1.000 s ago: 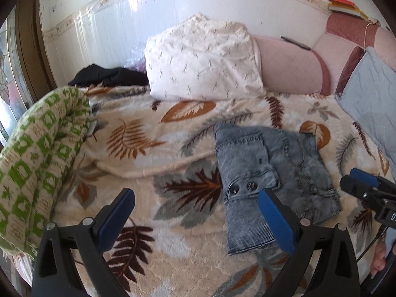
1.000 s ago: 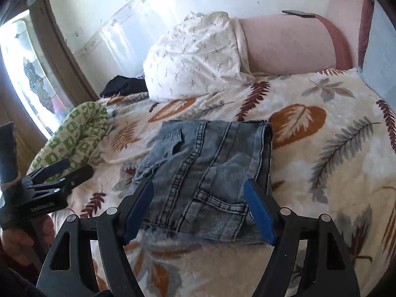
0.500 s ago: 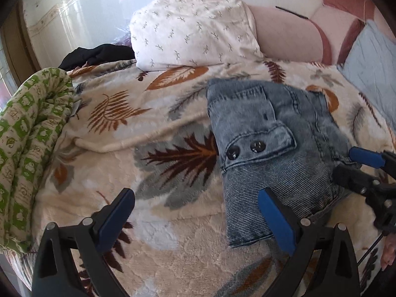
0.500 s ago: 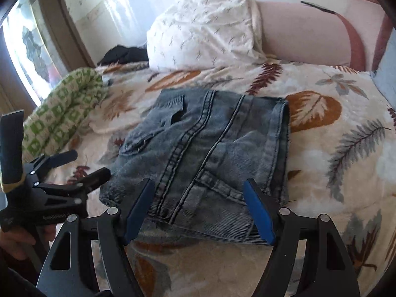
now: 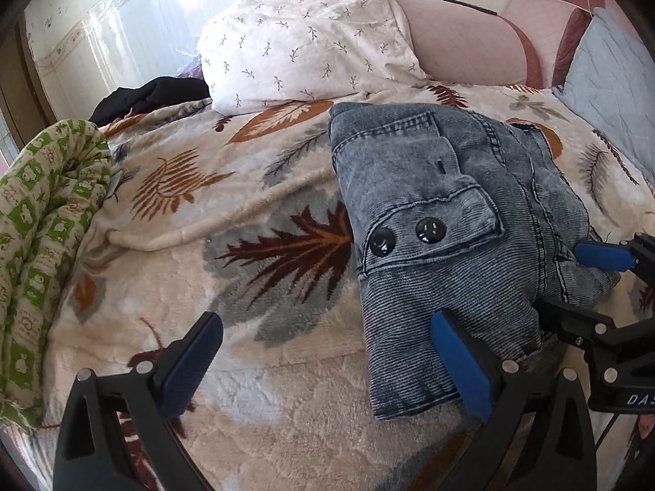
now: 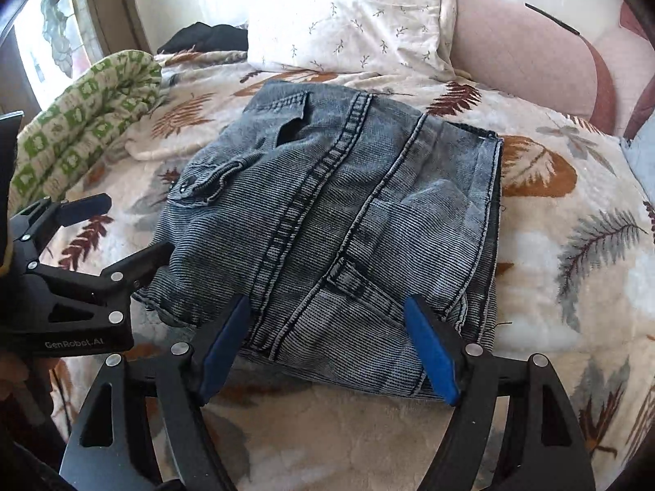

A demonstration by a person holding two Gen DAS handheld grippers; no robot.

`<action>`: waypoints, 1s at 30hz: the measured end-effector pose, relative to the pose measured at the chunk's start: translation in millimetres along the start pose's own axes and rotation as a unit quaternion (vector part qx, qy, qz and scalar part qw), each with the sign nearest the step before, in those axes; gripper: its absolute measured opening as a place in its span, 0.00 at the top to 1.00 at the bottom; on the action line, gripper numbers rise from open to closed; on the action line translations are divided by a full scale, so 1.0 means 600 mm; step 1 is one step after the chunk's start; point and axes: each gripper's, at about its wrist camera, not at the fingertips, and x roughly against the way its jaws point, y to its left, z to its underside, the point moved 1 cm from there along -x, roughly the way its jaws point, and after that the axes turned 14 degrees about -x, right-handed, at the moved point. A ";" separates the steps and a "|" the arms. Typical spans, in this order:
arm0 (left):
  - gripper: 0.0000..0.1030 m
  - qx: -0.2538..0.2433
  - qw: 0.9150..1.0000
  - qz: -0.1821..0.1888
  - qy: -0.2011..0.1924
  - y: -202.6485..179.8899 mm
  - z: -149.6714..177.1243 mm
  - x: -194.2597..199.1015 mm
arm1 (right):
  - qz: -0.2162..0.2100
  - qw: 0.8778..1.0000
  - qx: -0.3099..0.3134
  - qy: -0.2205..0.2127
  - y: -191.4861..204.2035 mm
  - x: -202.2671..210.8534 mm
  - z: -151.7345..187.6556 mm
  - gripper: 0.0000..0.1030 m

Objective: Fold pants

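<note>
Right gripper (image 6: 327,347) spread wide, jaws just opened further, straddling near edge of folded denim pants (image 6: 348,212), pads not pressing. Left gripper (image 5: 327,364) also wide open, nothing grasped, right pad over pants' near-left corner. Pants lie on leaf-print blanket (image 5: 245,212); white pillow (image 5: 307,41) behind

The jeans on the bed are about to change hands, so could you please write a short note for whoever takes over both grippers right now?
Left gripper: open, holding nothing, low over the bedspread at the jeans' near left corner.
Right gripper: open, its jaws have just been opening; the jeans' near edge lies between them, not pinched.
Jeans: already folded into a compact stack in the middle of the bed, in front of the white pillow; the button flap faces up on the left side.
Left to do: probably one more fold or a tidy of the near edge; nothing is gripped yet.
</note>
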 end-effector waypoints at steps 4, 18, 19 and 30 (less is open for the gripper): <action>0.00 -0.002 1.000 -0.008 0.004 -0.001 -0.004 0.003 | 0.002 1.000 0.003 -0.004 0.000 -0.005 0.000 0.22; 0.01 0.005 0.999 -0.031 -0.026 0.012 -0.011 0.096 | -0.017 0.995 -0.027 -0.092 0.002 0.089 -0.007 0.22; 0.01 0.004 0.999 -0.033 -0.031 0.014 -0.012 0.103 | -0.018 0.994 -0.032 -0.098 0.001 0.095 -0.008 0.21; 0.01 0.011 0.996 -0.049 -0.080 0.026 -0.021 0.185 | -0.015 0.982 -0.042 -0.186 0.019 0.166 0.018 0.21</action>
